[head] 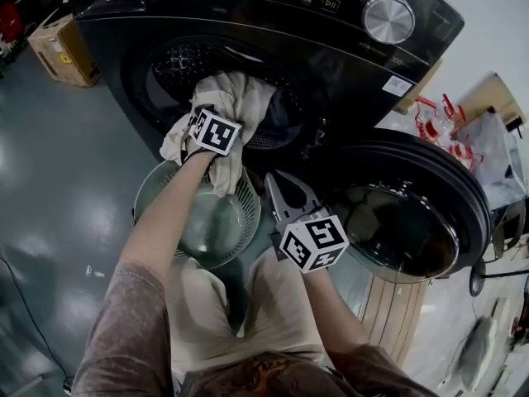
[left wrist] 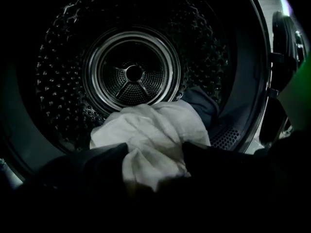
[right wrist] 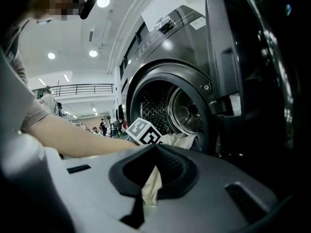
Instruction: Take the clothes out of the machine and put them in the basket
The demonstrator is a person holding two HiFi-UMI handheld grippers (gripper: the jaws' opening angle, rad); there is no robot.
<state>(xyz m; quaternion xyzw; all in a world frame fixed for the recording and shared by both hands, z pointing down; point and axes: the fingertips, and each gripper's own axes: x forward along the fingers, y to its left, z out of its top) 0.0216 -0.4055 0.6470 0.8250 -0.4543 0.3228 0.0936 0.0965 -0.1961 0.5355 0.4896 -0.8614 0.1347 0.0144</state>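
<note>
Head view: my left gripper [head: 211,114] sits at the mouth of the washing machine [head: 248,7], clamped on a white garment [head: 235,98]. The garment drapes toward the basket [head: 147,190] just beneath the gripper, likely set there to catch it. My right gripper [head: 273,180], by the open door [head: 405,213], is closed and empty. "Midea" is readable; the panel labels are too small.

Left gripper view: the jaws pinch the white bunch. A dark garment [left wrist: 201,101] lies beyond, in the drum [left wrist: 131,74].

Right gripper view: the tips meet on nothing.
</note>
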